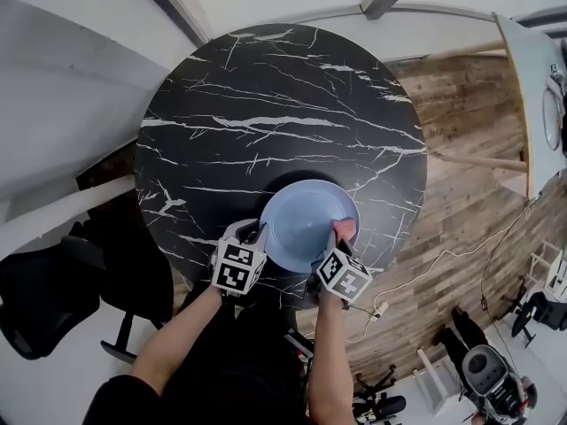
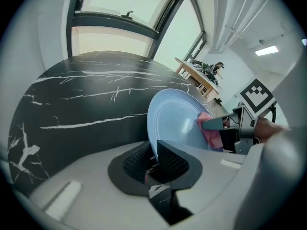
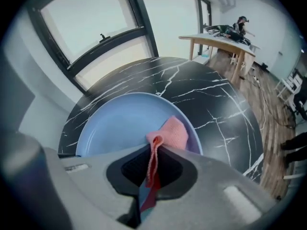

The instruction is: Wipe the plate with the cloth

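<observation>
A light blue plate point(image 1: 304, 222) lies at the near edge of the round black marble table point(image 1: 266, 113). My left gripper point(image 1: 255, 235) is at the plate's left rim. In the left gripper view the rim of the plate point(image 2: 175, 121) runs between the two pads, which are shut on it point(image 2: 156, 158). My right gripper point(image 1: 339, 240) is at the plate's right rim, shut on a pink cloth point(image 1: 345, 229). In the right gripper view the cloth point(image 3: 170, 133) sticks out of the jaws point(image 3: 153, 161) and rests on the plate point(image 3: 122, 123). The left gripper view also shows the cloth point(image 2: 209, 131).
The far half of the table carries nothing. A black chair point(image 1: 53, 290) stands at the left, wood flooring point(image 1: 461, 193) and a white cable point(image 1: 443, 259) at the right. A wooden table point(image 3: 218, 42) stands farther off, and windows point(image 2: 115, 13) are behind the marble table.
</observation>
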### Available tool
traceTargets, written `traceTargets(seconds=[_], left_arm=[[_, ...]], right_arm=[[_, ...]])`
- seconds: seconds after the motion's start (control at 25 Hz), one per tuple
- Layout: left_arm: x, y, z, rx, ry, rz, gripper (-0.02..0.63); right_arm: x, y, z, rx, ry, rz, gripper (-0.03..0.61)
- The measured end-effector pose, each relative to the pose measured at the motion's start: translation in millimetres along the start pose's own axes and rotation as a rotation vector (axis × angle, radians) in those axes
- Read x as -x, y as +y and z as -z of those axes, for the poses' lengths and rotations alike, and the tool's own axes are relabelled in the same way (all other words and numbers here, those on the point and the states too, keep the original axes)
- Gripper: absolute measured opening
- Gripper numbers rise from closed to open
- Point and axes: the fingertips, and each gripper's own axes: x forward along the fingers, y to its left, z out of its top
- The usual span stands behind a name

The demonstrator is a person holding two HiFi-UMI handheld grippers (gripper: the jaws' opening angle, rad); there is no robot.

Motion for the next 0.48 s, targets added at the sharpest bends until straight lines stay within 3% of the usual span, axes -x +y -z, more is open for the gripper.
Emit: traceTargets(seconds=[0.48], left_arm=[[1, 3, 2, -0.055, 0.006, -0.01, 0.051]], right_arm=[[-10, 8, -25, -0.194, -0.037, -0.03, 0.014]])
